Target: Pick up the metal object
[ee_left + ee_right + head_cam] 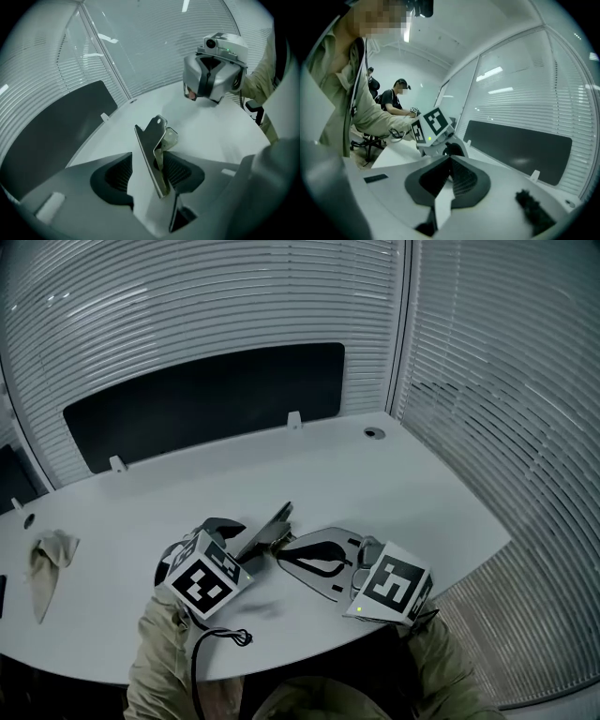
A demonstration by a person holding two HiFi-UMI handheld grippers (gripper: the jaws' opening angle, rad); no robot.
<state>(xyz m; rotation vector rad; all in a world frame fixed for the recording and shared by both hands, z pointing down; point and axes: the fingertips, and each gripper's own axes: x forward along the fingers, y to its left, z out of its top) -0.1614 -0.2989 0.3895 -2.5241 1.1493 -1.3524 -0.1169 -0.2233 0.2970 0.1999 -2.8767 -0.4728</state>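
**Item 1, metal object.** A bent plate with a small hole near its upper end. It stands on edge between the jaws of your left gripper, just below the middle of the left gripper view. In the head view it lies at the lower centre, its long edge running up and to the right.

**Item 2, your left gripper.** The claw stands wide. Its left pad is clear of the plate. The folded part of the plate sits against or just beside the right pad; which cannot be told. Nothing is clamped.

**Item 3, your right gripper.** The claw is closed, tips meeting, with nothing between them. In the head view it sits right of centre near the lower edge, its tips pointing left toward the plate.

**Item 4, table.** White with a curved edge, it fills the middle of the head view and bears the plate.

**Item 5, cloth.** Pale and crumpled, it lies at the left edge of the head view, well apart from both grippers.

**Item 6, dark panel.** It stands upright along the far edge of the table, upper centre.

**Item 7, blinds.** Slatted, they hang behind the panel and down the right side.

**Item 8, your sleeves.** Khaki, at the bottom of the head view.
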